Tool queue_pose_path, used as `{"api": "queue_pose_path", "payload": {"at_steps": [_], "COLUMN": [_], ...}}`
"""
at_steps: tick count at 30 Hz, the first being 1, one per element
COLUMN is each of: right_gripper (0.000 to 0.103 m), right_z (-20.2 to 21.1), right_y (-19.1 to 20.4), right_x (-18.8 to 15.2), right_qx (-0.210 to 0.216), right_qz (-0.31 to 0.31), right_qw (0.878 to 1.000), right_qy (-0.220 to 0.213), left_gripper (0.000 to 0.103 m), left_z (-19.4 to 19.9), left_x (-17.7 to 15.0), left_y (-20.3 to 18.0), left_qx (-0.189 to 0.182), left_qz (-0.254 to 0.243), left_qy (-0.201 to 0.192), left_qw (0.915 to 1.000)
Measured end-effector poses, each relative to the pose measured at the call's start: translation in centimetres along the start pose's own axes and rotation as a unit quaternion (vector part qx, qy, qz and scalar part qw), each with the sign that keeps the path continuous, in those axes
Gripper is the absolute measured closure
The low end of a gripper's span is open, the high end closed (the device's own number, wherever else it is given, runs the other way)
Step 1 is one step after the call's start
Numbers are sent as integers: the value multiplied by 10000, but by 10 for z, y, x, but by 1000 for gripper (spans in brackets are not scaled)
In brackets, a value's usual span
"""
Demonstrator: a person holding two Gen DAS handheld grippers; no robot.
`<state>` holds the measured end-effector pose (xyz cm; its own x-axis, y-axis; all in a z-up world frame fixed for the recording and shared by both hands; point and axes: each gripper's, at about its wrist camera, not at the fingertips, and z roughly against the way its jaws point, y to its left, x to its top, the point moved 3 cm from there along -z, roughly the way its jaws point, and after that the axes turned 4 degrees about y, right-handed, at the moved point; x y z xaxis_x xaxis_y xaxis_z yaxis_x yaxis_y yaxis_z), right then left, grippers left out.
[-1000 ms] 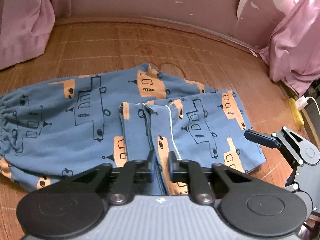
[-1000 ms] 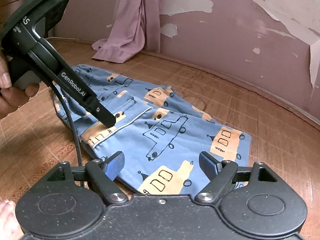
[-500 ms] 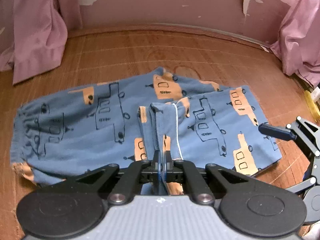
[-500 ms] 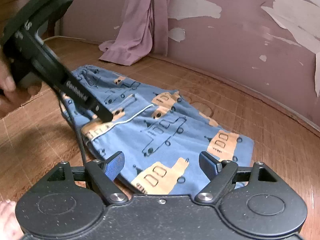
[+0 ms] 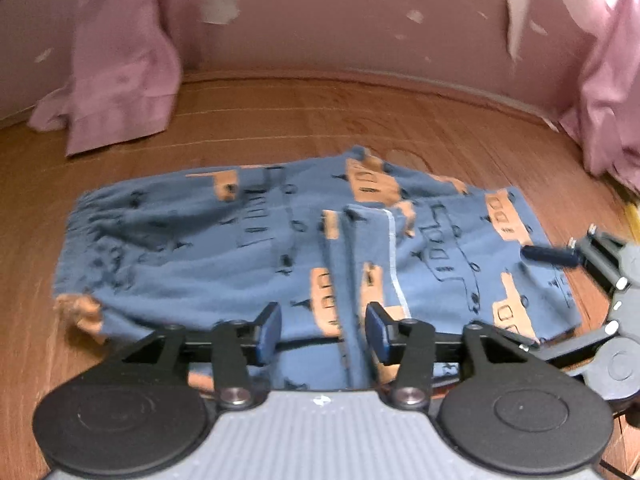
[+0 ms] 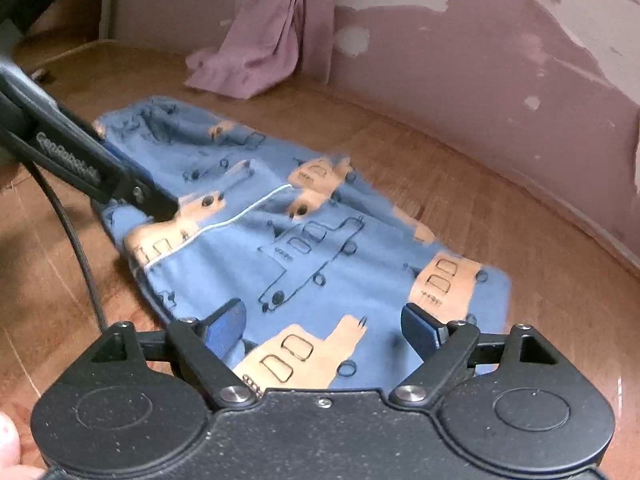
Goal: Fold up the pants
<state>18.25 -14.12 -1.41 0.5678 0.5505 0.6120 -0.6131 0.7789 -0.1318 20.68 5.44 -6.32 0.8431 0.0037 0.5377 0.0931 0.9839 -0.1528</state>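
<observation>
Pants (image 5: pixel 248 248) lie half folded on our wood floor (image 5: pixel 280 120). Left gripper (image 5: pixel 323 330) and right gripper (image 6: pixel 324 326) gape wide, holding nothing. Near flap could flop loose.

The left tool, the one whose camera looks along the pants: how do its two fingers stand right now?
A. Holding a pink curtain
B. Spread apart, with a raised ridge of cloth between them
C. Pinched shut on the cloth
B: the left tool has its blue pads wide apart, a ridge of the pants between them.
</observation>
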Motion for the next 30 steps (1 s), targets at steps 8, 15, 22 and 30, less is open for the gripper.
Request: {"api": "queue_pose_path", "payload": {"at_steps": [8, 15, 22, 30], "right_gripper": [7, 7, 6, 4], "right_z": [17, 7, -4, -6], "right_y": [10, 34, 41, 42], "right_x": [16, 24, 20, 12], "right_qx": [110, 101, -64, -96], "right_qz": [86, 348, 362, 213], "right_qw": [9990, 9982, 9987, 9990], "right_qy": [-420, -485, -357, -382], "left_gripper": [32, 49, 80, 86], "left_z": [49, 43, 25, 20], "left_x": [-39, -41, -26, -10], "left_y": [67, 128, 133, 56], "left_qx": [1399, 1287, 928, 2323], "left_qz": [872, 2039, 2148, -353], "left_qy": [-1150, -1083, -936, -1095], "left_qw": [9796, 9644, 9677, 9658]}}
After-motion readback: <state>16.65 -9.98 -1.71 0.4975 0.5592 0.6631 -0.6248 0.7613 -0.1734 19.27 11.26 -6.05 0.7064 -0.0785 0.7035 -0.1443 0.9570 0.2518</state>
